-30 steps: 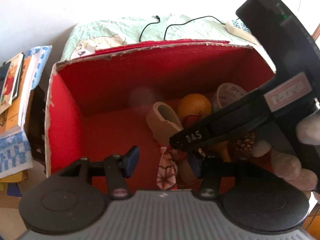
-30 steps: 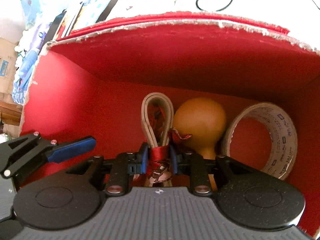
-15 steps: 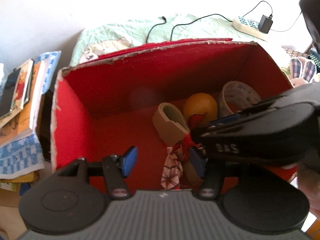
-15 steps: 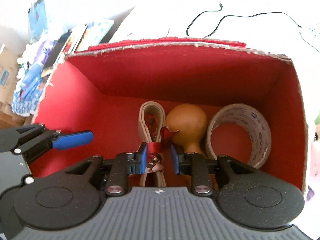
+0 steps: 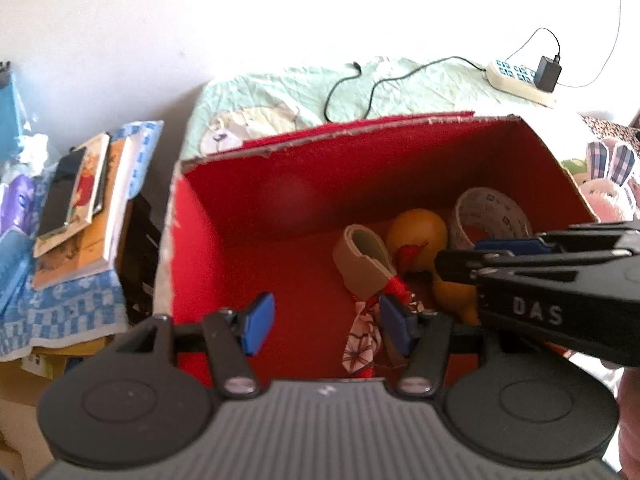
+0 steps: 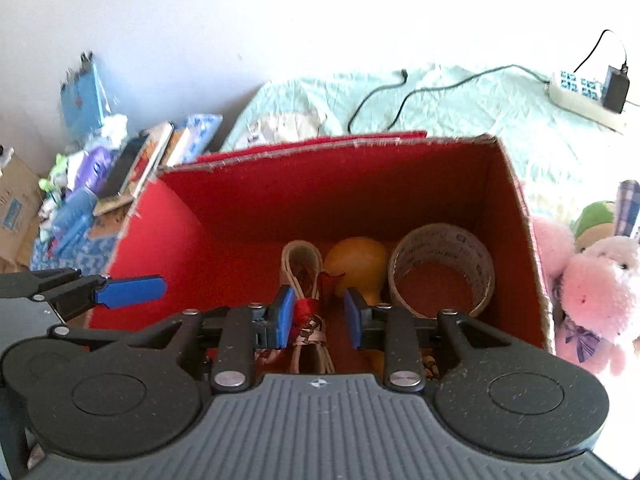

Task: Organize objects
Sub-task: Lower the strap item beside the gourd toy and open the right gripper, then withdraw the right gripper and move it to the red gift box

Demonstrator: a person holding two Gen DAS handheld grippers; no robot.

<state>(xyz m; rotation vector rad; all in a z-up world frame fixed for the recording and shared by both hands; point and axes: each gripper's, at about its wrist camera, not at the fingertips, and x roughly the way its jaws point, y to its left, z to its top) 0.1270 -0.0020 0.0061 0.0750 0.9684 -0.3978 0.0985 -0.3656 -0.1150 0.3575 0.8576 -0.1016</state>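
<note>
A red open box (image 6: pixel 168 248) (image 5: pixel 192 248) holds a beige strap bundle tied with a red patterned cloth (image 6: pixel 304 280) (image 5: pixel 362 268), an orange gourd (image 6: pixel 358 266) (image 5: pixel 420 232) and a roll of tape (image 6: pixel 440 272) (image 5: pixel 490 212). My right gripper (image 6: pixel 316 316) is open above the box, its jaws on either side of the bundle's cloth tie, apart from it. My left gripper (image 5: pixel 326 322) is open and empty over the box's near left part. The right gripper also shows in the left wrist view (image 5: pixel 520 276), and one left finger shows in the right wrist view (image 6: pixel 132 290).
The box stands on a pale green bedcover (image 6: pixel 460 120) with a black cable (image 6: pixel 400 96) and a power strip (image 6: pixel 584 92). Stacked books and clutter (image 5: pixel 76 200) lie left of the box. Pink plush toys (image 6: pixel 600 280) sit right of it.
My right gripper has opened and let go of the cloth-tied strap bundle, which now rests in the box. Both grippers have drawn back and up from the box.
</note>
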